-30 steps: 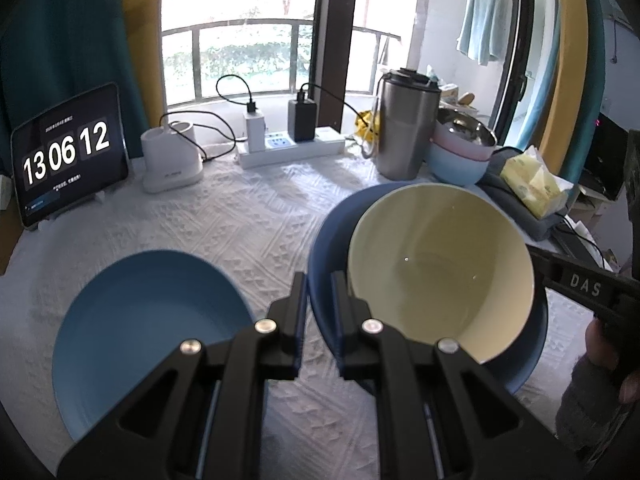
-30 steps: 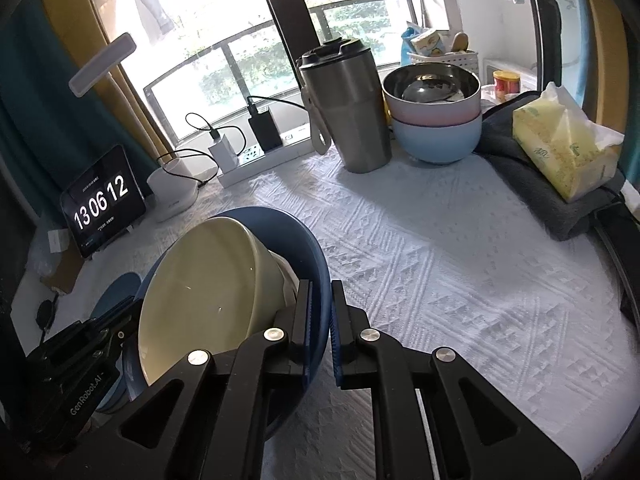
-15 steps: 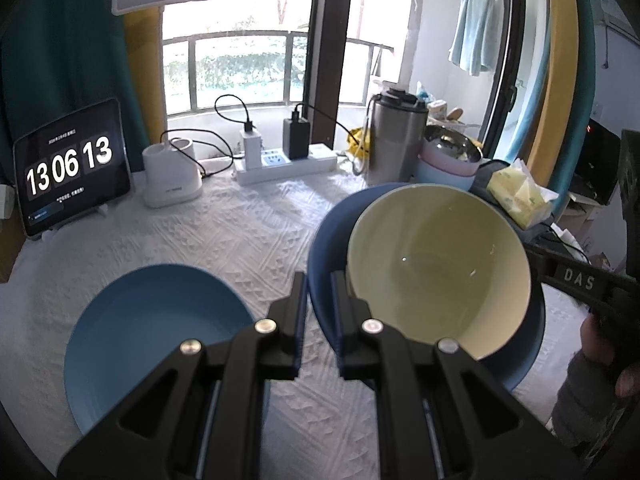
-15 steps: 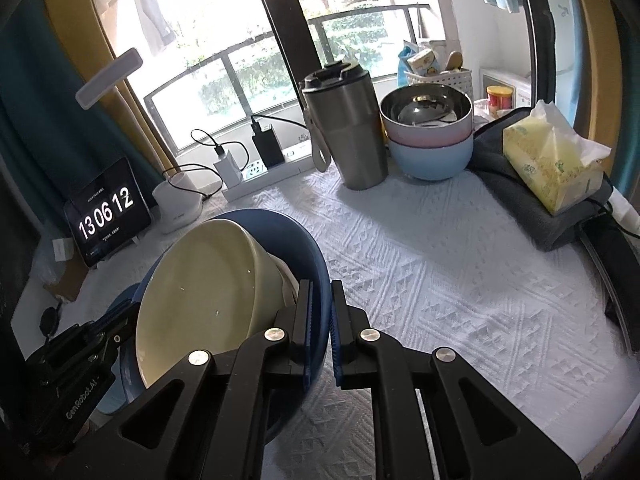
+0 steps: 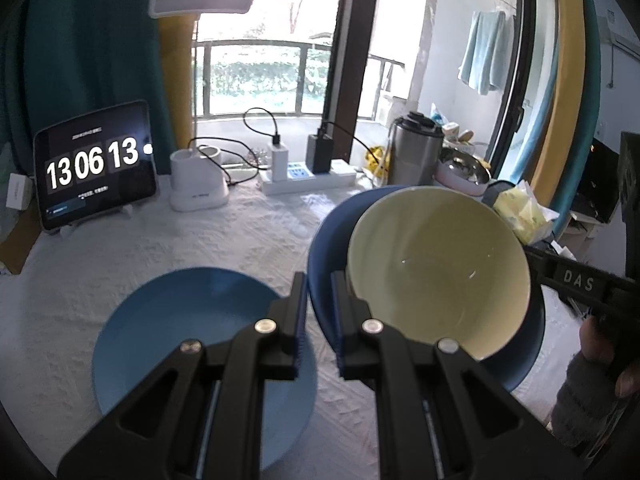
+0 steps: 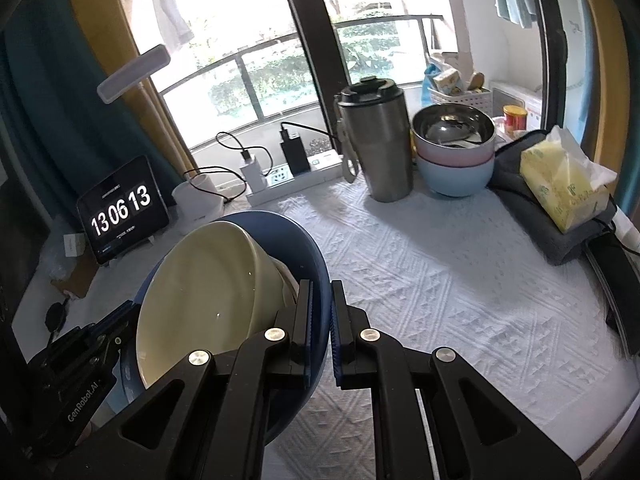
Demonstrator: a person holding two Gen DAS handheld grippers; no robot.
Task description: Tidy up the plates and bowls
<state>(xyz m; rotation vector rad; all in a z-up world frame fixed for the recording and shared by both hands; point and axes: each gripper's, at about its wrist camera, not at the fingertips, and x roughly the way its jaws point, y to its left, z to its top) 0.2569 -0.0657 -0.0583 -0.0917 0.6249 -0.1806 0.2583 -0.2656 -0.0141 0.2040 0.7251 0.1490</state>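
A dark blue dish (image 5: 326,240) with a cream bowl (image 5: 436,272) resting in it hangs tilted above the white tablecloth. My left gripper (image 5: 319,312) is shut on the dish's near rim. My right gripper (image 6: 320,320) is shut on the opposite rim of the dark blue dish (image 6: 308,244), beside the cream bowl (image 6: 208,280). A light blue plate (image 5: 180,320) lies flat on the cloth below and left of the left gripper. A person's hand (image 5: 600,344) shows at the right edge of the left wrist view.
At the back stand a steel tumbler (image 6: 376,148), a stack of bowls topped by a steel one (image 6: 454,160), a power strip (image 6: 288,180) with chargers, a white holder (image 5: 198,184) and a clock tablet (image 5: 94,168). A yellow tissue pack (image 6: 564,184) lies on grey cloth at the right.
Both grippers have risen with the dark blue dish and cream bowl still clamped between them. The table and the light blue plate look farther below.
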